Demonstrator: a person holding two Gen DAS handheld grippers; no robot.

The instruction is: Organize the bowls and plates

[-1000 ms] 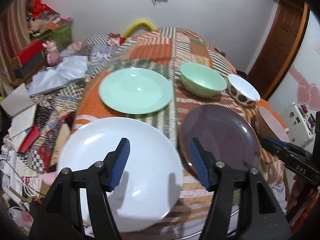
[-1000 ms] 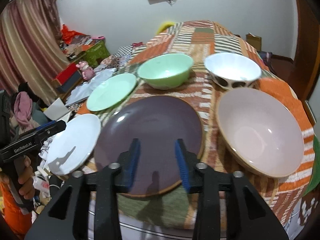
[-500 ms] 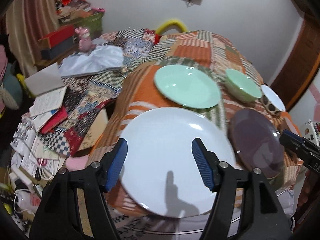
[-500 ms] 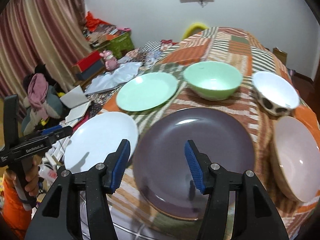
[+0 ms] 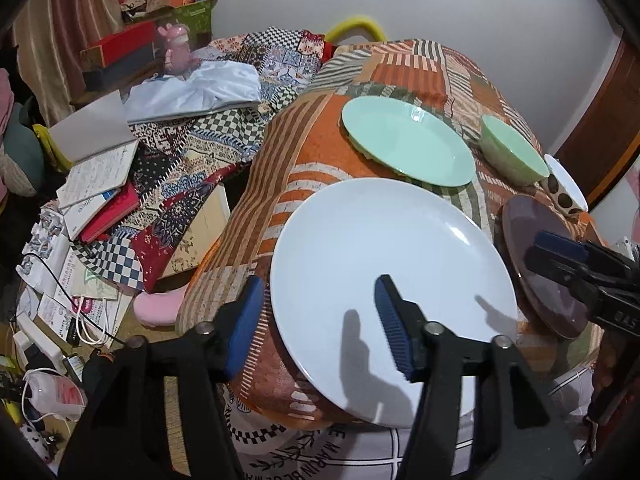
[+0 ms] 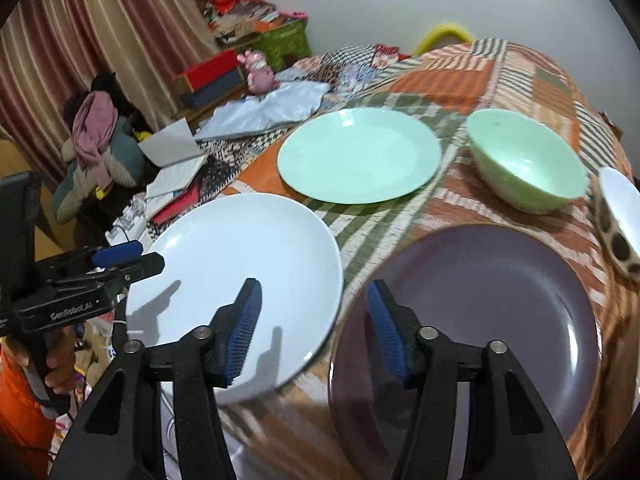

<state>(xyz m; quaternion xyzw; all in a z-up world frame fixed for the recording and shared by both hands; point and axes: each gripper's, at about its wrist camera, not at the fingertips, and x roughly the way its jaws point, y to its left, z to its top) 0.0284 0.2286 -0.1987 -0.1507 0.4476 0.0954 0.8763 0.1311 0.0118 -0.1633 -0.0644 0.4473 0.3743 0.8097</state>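
Closing but gripping nothing, the left gripper (image 5: 316, 320) hung over the near left edge of the white plate (image 5: 384, 248), one blue pad outside the rim and the other above the plate's face; whether either pad touched the rim could not be told. The right gripper (image 6: 312, 328) was closing too, empty, its jaws poised over the gap between the white plate and the purple plate (image 6: 480, 304), which sat just beside each other at the near edge of the table. Farther back lay the green plate (image 6: 360, 156), with the green bowl (image 6: 524, 160) to its right and a spotted bowl (image 6: 620, 216) at the far right (only partly in view). All rested on a patchwork cloth (image 5: 400, 68). Left of the table, notebooks (image 5: 96, 176) and a pink toy (image 5: 178, 46) lay among clutter.
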